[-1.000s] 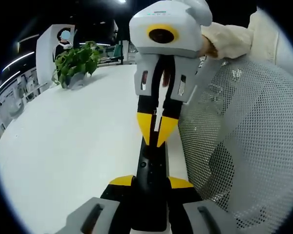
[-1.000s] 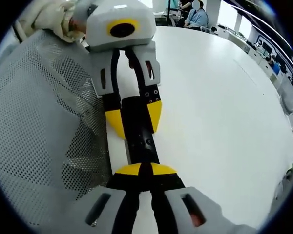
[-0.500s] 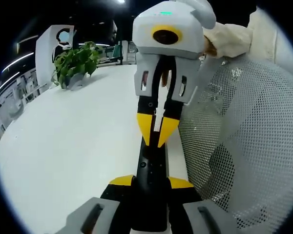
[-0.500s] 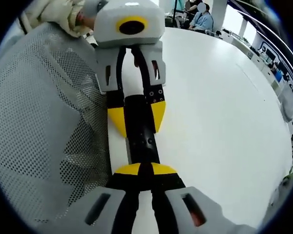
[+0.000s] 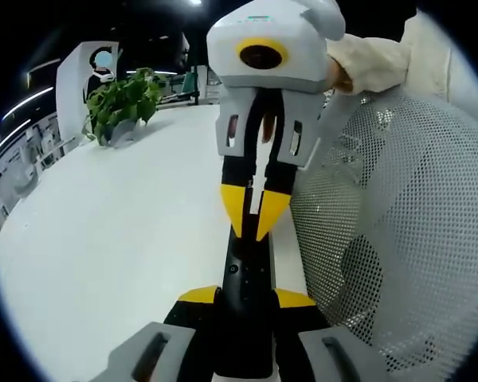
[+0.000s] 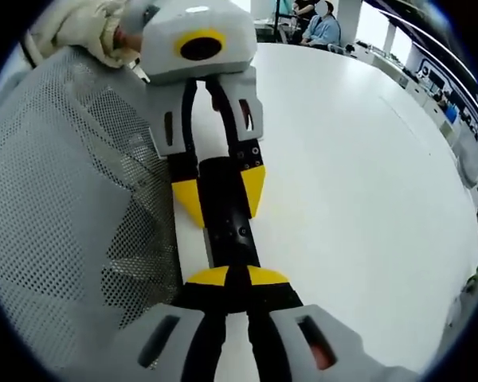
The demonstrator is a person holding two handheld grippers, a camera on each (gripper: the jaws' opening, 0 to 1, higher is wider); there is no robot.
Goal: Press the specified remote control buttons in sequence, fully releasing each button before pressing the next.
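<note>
Over the white table [image 5: 103,239], left tool [image 5: 247,298] grips the remote [image 5: 248,278]; right tool [image 6: 229,278], jaws together, presses it.

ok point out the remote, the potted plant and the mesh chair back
remote [image 5: 245,306], left gripper view, on its black body between the jaws
potted plant [image 5: 124,102], left gripper view, on its green leaves
mesh chair back [image 6: 60,207], right gripper view, on the white mesh

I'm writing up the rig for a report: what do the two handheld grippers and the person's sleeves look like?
Both the left gripper and right gripper have light grey bodies, black jaws with yellow tips, and a yellow-ringed round lens. The sleeve is cream fabric.
</note>
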